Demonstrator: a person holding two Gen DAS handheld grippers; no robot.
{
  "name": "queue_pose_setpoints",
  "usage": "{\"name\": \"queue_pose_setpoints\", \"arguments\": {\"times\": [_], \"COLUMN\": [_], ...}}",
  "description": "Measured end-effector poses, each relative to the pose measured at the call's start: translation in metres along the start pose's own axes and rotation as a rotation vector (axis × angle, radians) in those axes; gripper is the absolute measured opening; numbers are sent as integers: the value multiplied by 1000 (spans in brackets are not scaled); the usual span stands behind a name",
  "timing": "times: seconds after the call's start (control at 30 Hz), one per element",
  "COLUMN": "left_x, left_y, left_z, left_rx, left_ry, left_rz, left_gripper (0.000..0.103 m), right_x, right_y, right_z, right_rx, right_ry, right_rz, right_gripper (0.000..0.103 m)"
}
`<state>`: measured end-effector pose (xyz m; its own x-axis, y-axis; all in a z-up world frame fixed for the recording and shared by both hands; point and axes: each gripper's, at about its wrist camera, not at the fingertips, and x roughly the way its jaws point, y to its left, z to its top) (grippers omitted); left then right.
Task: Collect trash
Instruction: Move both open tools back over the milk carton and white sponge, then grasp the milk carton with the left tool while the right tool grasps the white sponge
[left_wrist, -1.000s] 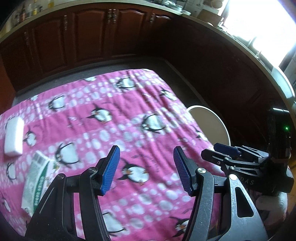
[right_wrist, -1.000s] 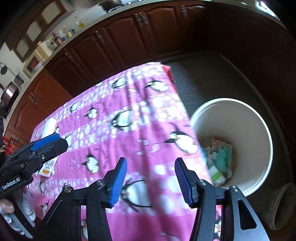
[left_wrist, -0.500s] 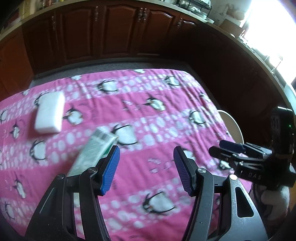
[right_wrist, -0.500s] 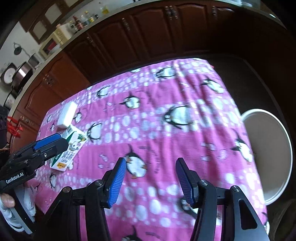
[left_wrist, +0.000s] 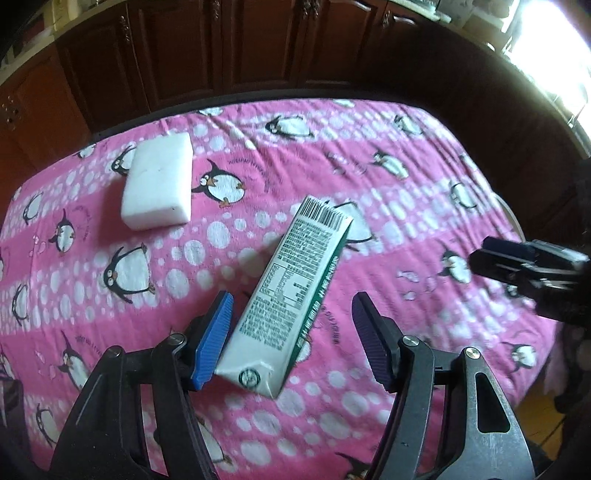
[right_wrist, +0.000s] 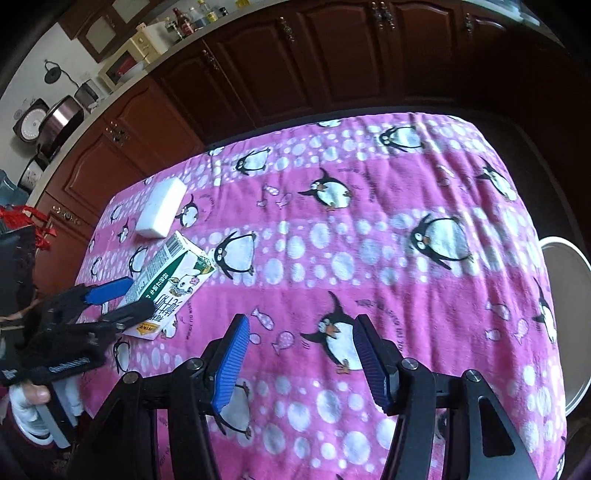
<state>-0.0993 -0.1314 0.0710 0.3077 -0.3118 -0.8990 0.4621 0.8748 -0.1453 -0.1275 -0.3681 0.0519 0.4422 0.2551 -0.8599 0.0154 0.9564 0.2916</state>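
- The white-and-green paperboard drink carton (left_wrist: 295, 291) lies flat on the tabletop's pink penguin-print fleece cloth (left_wrist: 388, 177), just beside a white rectangular foam block (left_wrist: 159, 182) that sits on its far-left side.
- The left tool (left_wrist: 291, 339) hangs with jaws spread wide, holding nothing; the carton's near end sits between the blue pads, apparently close to the left pad.
- The right tool (right_wrist: 301, 363) is likewise wide open and empty, well apart from the carton.
- Judged from its dented near corner, the carton is probably empty: light, thin-walled, easily crushed, somewhat slick. Gripping across the long narrow sides near the middle looks best.
- The left view shows the carton's printed nutrition panel and barcode; only the right view shows its illustrated front, and a round white bin (right_wrist: 569, 325) beyond the cloth's edge on the far side from the carton.
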Motion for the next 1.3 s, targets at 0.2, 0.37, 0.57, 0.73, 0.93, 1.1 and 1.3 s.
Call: {"name": "queue_pose_setpoints", "arguments": {"times": [0.2,0.37,0.57,0.73,0.93,1.1,1.3], "left_x": [7,-24,-52,-57,-53,-48,-43], "left_y": [16,51,114,147,163,172,166], "left_z": [-1,-12,-31,-41,-45,-44,-41], "left_rx": [-64,-110,-211,-291,-322,-348,-355], "left_ry": [-1,-33,-65,-82,-104,-102,-100], "left_rz": [-41,-20,87,131,148,143,138], "left_gripper": [45,43,42,42,42,42,42], "right_x": [10,34,81,125,160,182,170], "right_y": [15,42,96,145,185,202,196], "right_z": [12,27,60,92,120,129,119], "right_rx": [-18,-33,-34,-34,-43,-72,-149], "right_ry": [11,33,62,87,81,110,83], "right_rz": [15,71,152,157,102,64,79], "right_gripper": [56,56,57,58,65,67,60]}}
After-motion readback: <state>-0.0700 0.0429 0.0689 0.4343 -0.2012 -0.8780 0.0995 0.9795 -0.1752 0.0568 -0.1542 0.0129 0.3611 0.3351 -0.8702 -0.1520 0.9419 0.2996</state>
